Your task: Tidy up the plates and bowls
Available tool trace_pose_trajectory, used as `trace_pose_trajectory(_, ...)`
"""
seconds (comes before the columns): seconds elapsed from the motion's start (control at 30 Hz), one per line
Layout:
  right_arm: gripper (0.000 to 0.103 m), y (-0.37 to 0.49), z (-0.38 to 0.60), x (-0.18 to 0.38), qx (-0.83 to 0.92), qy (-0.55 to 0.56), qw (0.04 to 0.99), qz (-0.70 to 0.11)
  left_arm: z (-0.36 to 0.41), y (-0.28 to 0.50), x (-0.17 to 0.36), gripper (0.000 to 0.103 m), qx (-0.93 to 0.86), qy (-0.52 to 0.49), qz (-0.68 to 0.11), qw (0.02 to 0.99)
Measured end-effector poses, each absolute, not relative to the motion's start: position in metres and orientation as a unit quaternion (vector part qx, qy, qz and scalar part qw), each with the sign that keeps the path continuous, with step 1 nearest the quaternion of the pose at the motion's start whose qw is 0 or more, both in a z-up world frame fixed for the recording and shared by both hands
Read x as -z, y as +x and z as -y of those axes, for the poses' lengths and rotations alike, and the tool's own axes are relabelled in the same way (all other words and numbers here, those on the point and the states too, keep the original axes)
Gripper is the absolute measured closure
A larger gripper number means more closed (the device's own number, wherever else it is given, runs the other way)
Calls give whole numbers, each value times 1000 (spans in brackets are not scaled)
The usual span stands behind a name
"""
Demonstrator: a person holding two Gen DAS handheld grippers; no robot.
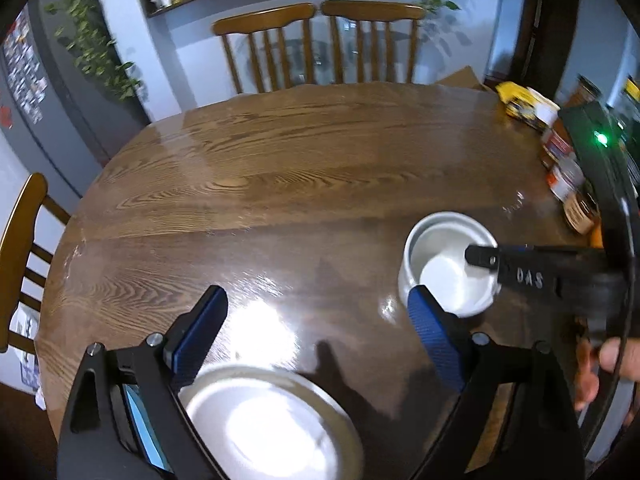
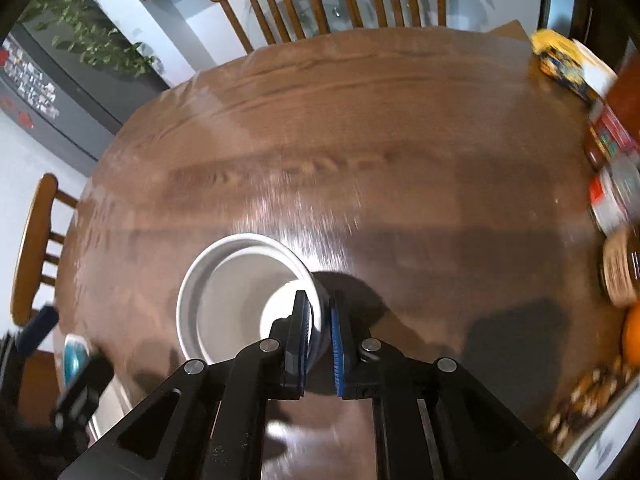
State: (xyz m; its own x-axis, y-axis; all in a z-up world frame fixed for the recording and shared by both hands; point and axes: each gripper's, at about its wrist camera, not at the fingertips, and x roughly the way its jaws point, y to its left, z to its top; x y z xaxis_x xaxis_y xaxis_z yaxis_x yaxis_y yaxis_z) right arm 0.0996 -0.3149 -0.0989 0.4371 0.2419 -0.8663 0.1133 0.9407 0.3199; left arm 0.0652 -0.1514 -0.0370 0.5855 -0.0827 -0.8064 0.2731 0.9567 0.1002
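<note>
A white bowl [image 2: 240, 300] stands on the brown wooden table [image 2: 340, 140]. My right gripper [image 2: 320, 320] is shut on the bowl's right rim, one finger inside and one outside. In the left wrist view the same bowl [image 1: 444, 268] is at the right, with the right gripper's finger [image 1: 486, 258] reaching in over its rim. A white plate [image 1: 272, 424] lies at the table's near edge. My left gripper [image 1: 316, 320] is open and empty, its blue-padded fingers spread above the plate's far side.
Jars, cans and boxes [image 1: 564, 168] crowd the table's right edge, with a yellow package [image 1: 520, 104] behind them. An orange [image 2: 632, 336] lies at the right. Two wooden chairs [image 1: 320, 44] stand at the far side and another [image 1: 24, 256] at the left.
</note>
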Motion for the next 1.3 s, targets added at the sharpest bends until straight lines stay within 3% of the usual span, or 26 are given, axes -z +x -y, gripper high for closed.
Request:
trace_pose_trajectory(0.3,91,19,343,110,-37,216,826,-520,186,17,47,34,161,168,-449,863)
trace_pose_trajectory(0.57,91,-16,345,113,-31,229,826,-514,208,-5,69,41,187,189,-479,836)
trace_pose_trajectory(0.8,91,-32,338,115,-33,227,827,-513,211,-18,91,56,192,181,-518,813)
trace_pose_trajectory(0.93,91,-39,330,115,-38,222,829,-512,210,-24,99,74,193,178,-528,808)
trace_pose_trajectory(1.17,91,-44,322,115,-42,215,832,-509,209,-29,105,88,195,159,-536,806)
trace_pose_trajectory(1.3,91,-45,321,115,-40,212,834,-508,211,-31,106,91,193,156,-535,808)
